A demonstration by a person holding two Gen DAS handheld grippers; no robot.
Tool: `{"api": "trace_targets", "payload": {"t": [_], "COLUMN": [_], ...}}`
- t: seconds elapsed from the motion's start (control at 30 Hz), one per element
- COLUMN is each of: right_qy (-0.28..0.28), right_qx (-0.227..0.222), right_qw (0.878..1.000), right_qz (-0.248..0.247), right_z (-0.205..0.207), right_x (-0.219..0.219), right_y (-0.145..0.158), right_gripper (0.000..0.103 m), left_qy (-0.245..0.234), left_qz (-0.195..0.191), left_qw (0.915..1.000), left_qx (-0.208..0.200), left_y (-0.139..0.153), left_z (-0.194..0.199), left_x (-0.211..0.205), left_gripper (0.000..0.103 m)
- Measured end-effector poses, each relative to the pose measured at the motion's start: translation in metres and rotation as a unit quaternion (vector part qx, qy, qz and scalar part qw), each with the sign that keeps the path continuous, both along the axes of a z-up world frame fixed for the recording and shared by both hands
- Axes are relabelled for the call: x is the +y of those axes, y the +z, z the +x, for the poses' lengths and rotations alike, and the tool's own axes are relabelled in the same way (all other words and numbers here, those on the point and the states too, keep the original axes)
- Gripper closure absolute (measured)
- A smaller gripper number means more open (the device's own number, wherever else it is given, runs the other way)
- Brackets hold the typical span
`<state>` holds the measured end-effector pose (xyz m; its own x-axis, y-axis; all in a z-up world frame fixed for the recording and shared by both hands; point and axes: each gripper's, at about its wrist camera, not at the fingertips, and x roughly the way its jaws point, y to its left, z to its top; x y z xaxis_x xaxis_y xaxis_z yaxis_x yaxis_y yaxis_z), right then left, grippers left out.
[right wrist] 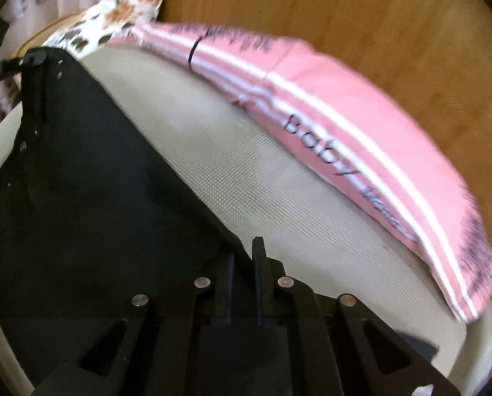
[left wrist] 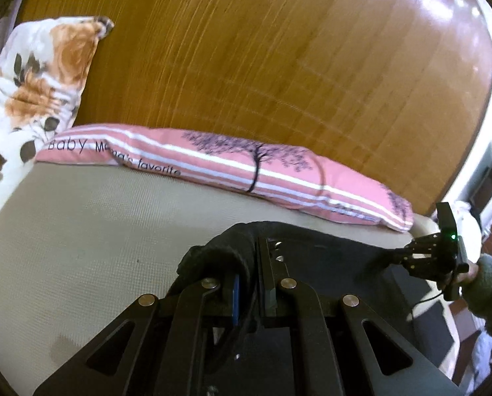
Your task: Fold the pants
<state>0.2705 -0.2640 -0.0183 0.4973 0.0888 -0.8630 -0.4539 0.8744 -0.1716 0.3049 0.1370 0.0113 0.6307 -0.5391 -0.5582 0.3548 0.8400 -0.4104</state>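
Note:
The black pants (left wrist: pixel 328 250) lie stretched over the beige mattress (left wrist: pixel 97 231), held taut between both grippers. My left gripper (left wrist: pixel 249 257) is shut on a bunched edge of the pants. My right gripper (right wrist: pixel 244 257) is shut on the opposite edge; the pants (right wrist: pixel 97 181) fill the left of its view. The right gripper also shows in the left wrist view (left wrist: pixel 401 252), held by a hand in a grey sleeve. The left gripper shows far left in the right wrist view (right wrist: pixel 46 55).
A pink striped pillow (left wrist: pixel 246 161) lies along the wooden headboard (left wrist: pixel 262 49). A floral pillow (left wrist: pixel 31 82) leans at the left. The mattress edge and floor are at the right (left wrist: pixel 444 340).

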Motion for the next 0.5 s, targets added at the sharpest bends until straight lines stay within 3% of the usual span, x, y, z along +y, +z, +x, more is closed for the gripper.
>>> {"api": "trace_targets", "payload": {"t": [0.23,0.37,0.5], "right_qy": [-0.052,-0.08,-0.096], "right_qx": [-0.065,-0.052,-0.008], "right_qw": [0.996,0.995,0.995], "right_qz": [-0.007,0.01,0.024], "right_z": [-0.1,-0.159,-0.206], "right_x": [0.009,0.011,0.018], "right_y": [0.038,0.027,-0.003], "right_gripper": [0.096,0.096,0.096], "left_qy": [-0.052,-0.09,-0.111], "left_qz": [-0.003,0.019,0.046], "left_qw": [0.998,0.9954,0.9928], "left_qx": [-0.036,-0.028,0.004], "left_y": [0.029,0.023,0.003], "left_z": [-0.074,-0.123,-0.158], "left_x": [0.015,0.023,0.027], "left_gripper": [0.095,0.095,0.094]}}
